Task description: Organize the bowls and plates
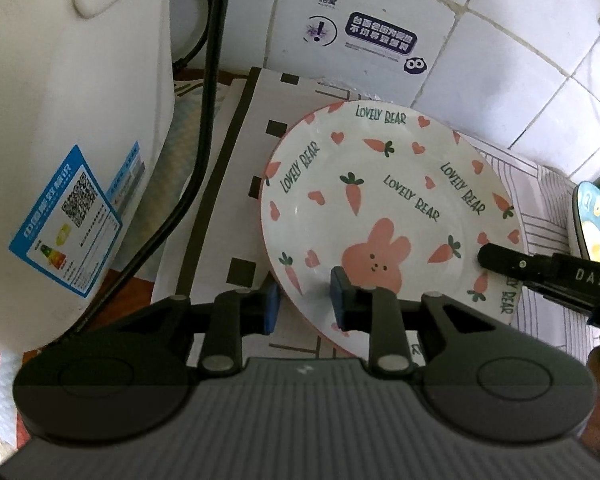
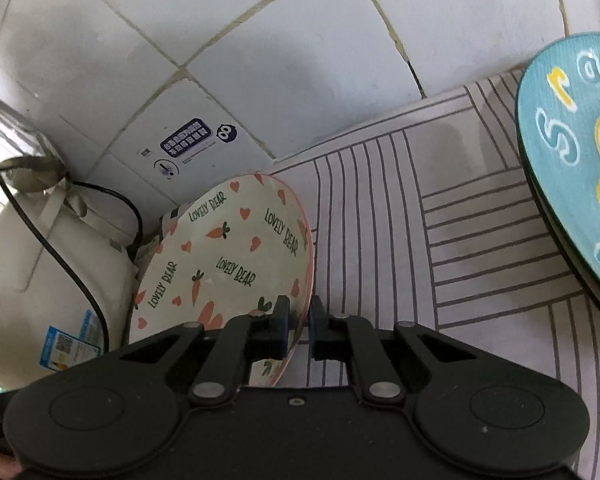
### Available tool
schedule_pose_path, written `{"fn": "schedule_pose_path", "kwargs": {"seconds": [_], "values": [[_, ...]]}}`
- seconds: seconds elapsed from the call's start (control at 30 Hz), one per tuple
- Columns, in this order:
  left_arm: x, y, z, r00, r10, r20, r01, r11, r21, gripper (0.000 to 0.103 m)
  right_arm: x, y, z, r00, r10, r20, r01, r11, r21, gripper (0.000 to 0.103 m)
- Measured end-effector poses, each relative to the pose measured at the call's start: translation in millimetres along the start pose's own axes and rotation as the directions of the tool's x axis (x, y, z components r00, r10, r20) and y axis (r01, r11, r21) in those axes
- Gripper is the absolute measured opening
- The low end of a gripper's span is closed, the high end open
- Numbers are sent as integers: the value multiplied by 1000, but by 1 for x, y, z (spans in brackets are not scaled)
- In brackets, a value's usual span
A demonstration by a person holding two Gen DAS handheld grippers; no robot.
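Observation:
A white plate (image 1: 388,200) with pink rabbit, carrots and "LOVELY BEAR" lettering is held tilted above the counter. My left gripper (image 1: 305,304) straddles its near rim, one blue pad under it and one on its face; the jaws look closed on the rim. In the right wrist view the same plate (image 2: 228,256) stands nearly on edge, and my right gripper (image 2: 298,330) has its rim between the blue pads. The right gripper's finger also shows in the left wrist view (image 1: 540,272) at the plate's right edge. A blue plate (image 2: 572,168) with yellow letters lies at the right.
A white appliance (image 1: 68,152) with a blue label and a black cable (image 1: 208,120) stands at the left. A white box (image 1: 360,32) with a purple sticker leans on the tiled wall (image 2: 260,40). A striped mat (image 2: 440,232) covers the counter.

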State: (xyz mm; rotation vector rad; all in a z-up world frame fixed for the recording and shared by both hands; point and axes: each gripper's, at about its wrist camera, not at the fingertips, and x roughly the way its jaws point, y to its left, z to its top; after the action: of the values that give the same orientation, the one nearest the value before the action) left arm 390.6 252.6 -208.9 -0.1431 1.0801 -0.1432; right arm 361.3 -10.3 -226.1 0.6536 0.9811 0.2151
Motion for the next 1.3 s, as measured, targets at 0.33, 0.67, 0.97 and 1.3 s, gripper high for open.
{"fn": "schedule_pose_path", "kwargs": {"seconds": [0.33, 0.67, 0.97, 1.3], "values": [[-31, -18, -3, 999, -4, 44, 1, 998, 70, 24, -28, 8, -2, 1000, 15, -11, -16, 997, -70, 18], [-61, -73, -1, 992, -88, 94, 68, 979, 193, 23, -87, -7, -5, 998, 10, 64, -3, 994, -109, 20], [-71, -143, 3, 975, -193, 106, 152, 939, 310, 23, -152, -40, 1, 986, -39, 161, 52, 996, -74, 21], [-58, -220, -9, 966, -257, 42, 226, 906, 357, 23, -207, -92, 7, 970, -121, 212, 128, 992, -22, 21]]}}
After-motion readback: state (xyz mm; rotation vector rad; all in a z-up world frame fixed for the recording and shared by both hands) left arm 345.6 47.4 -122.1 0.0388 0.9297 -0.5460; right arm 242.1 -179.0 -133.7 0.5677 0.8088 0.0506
